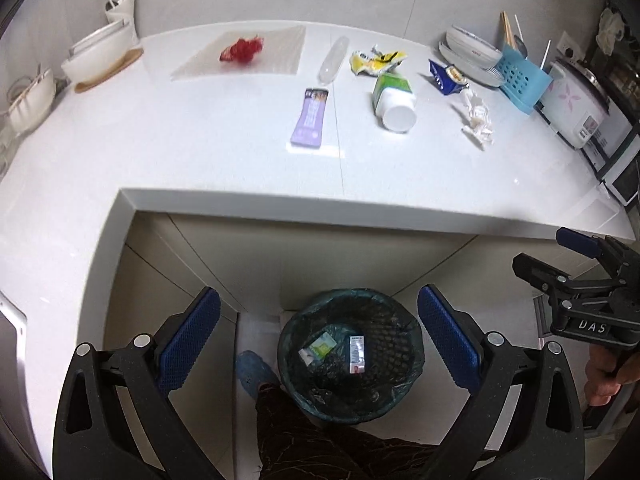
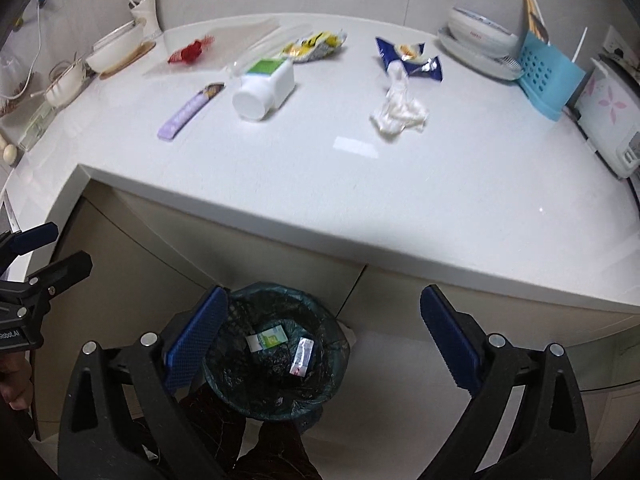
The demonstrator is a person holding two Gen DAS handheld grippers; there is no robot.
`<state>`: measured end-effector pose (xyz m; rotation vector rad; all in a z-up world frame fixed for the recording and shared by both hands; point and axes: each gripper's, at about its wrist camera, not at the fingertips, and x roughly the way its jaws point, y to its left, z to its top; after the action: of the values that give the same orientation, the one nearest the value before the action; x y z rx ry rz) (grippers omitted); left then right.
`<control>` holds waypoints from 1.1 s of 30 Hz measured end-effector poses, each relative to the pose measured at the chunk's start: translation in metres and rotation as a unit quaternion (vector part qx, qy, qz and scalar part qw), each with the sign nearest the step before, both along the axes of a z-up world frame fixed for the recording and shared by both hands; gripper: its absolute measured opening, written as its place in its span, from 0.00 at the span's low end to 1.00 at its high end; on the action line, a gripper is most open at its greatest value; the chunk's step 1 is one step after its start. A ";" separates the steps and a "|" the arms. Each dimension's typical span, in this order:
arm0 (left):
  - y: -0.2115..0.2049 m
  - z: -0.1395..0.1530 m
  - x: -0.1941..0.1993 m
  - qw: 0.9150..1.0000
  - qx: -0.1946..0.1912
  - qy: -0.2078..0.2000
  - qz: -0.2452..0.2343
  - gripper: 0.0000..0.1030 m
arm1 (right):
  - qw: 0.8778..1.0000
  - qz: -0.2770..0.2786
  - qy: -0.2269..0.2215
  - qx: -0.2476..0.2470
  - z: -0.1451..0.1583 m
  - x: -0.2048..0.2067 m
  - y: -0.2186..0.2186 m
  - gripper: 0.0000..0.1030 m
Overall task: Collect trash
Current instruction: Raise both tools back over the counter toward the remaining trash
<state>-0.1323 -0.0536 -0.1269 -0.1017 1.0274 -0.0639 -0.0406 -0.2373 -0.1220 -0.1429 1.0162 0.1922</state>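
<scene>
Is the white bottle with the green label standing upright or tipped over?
Tipped over. The white bottle lies on its side on the counter, its round white end facing the camera and its green label turned upward.

Each tool is built from matte black plastic arms shaped like long triangles with a slot cut through. The left tool [image 1: 319, 342] carries two blue pads [image 1: 189, 342] with a fine cross-hatched grip, and round silver screws sit at its pivots. The right tool [image 2: 323, 344] is built alike; its blue pad at three o'clock shows a toothed edge. Seen from the left camera, its black body bears a plate lettered "DAS". The left tool's side reads "RoboLAI". The person wears dark brown patterned trousers [image 1: 320, 444] and a blue shoe cover [image 1: 254, 370].
</scene>
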 end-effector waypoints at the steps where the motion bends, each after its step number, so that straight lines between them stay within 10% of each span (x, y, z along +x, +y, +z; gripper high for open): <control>1: 0.000 0.005 0.002 1.000 -0.002 -0.002 -0.002 0.94 | 1.000 -0.002 -0.004 0.003 0.006 0.000 -0.002 0.90; 15: 0.014 0.065 0.036 0.999 -0.006 -0.032 0.012 0.94 | 0.998 -0.032 -0.055 0.003 0.079 0.029 -0.001 0.90; 33: 0.028 0.084 0.127 1.000 0.008 -0.010 0.026 0.93 | 0.995 -0.078 -0.063 0.005 0.100 0.117 -0.012 0.90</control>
<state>-0.0049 -0.0261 -0.0432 -0.1121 1.0054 -0.0087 0.0761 -0.2491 -0.0224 -0.0651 0.8965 0.0445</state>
